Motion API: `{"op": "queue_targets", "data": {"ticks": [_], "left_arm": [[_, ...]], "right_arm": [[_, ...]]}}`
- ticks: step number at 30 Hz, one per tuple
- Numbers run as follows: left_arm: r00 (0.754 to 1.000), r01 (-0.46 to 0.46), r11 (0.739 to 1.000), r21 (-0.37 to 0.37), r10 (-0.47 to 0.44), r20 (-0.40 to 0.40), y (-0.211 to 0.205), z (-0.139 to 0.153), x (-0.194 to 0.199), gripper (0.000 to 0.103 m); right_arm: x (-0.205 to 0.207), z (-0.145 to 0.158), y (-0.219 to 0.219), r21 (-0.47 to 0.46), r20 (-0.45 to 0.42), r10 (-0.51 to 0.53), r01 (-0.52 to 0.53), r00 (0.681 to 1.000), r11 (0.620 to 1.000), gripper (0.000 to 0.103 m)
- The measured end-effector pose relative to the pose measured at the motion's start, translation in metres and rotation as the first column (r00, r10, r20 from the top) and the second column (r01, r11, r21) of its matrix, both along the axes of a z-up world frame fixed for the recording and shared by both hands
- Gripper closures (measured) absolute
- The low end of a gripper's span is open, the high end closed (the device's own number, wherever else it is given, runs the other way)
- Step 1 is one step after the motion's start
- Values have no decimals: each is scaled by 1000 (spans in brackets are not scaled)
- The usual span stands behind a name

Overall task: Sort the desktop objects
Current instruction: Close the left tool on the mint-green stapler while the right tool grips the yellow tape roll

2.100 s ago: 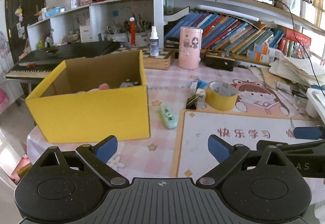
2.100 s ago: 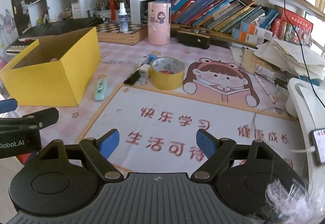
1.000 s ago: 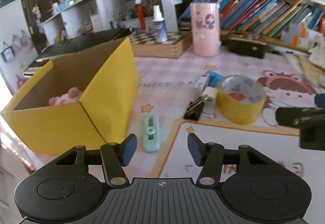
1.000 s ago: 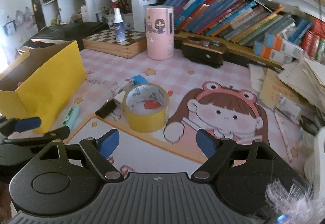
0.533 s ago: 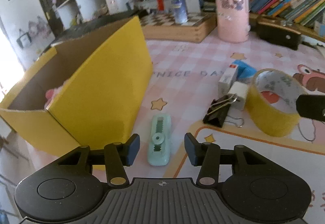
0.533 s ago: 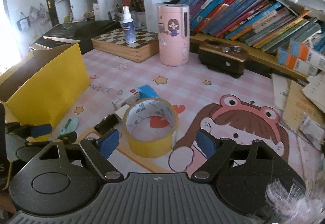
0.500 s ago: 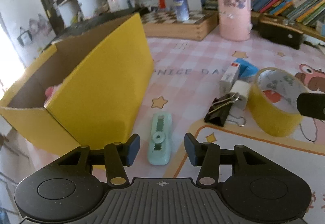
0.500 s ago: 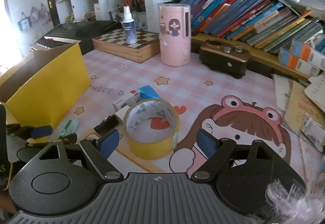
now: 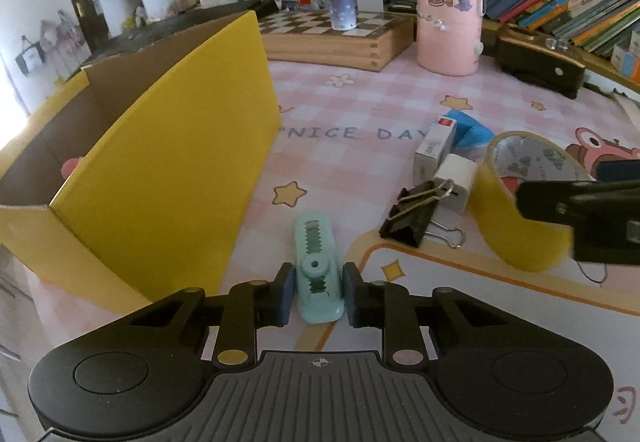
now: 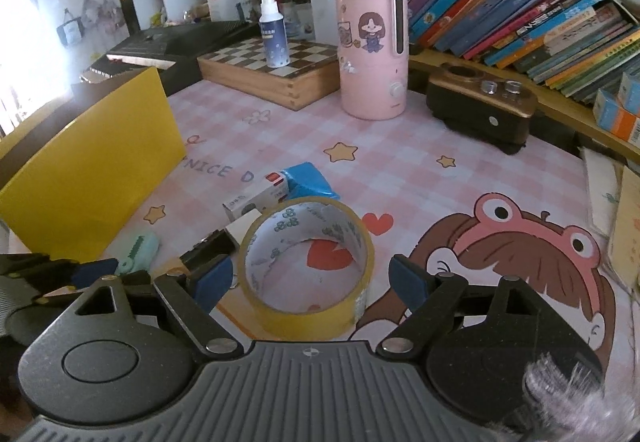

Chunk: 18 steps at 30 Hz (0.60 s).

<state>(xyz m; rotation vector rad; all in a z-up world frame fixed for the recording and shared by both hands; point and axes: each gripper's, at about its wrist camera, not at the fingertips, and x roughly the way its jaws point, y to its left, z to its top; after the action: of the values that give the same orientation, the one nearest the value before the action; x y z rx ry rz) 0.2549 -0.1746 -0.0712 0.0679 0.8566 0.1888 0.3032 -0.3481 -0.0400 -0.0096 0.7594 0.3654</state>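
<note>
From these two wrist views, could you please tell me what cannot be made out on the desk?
- Yellow box contents: left wrist view, the wall hides all but a pink bit.
- Binder clip: right wrist view, mostly behind the right gripper finger.
- Small white carton print: too small to read.
- Tape roll: left wrist view, partly behind the other gripper.

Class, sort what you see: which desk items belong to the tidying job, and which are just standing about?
Job: mint correction tape, yellow tape roll, binder clip, yellow box.
Lying about: pink humidifier, spray bottle, chessboard box, books.
</note>
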Motion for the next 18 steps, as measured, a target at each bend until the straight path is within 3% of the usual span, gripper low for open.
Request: {"op": "queue_targets", "data": {"ticks": [11,18], "left_arm": [[999,30,997,-76,-27,43,5,23,-20,80],[998,39,994,-103,-32,61,7,31,-32,80]], "right_arm": [[15,-6,9,-6,0,53,-53,999,999,16],[19,-19,20,-76,-27,73,-75,997,994,14]]}}
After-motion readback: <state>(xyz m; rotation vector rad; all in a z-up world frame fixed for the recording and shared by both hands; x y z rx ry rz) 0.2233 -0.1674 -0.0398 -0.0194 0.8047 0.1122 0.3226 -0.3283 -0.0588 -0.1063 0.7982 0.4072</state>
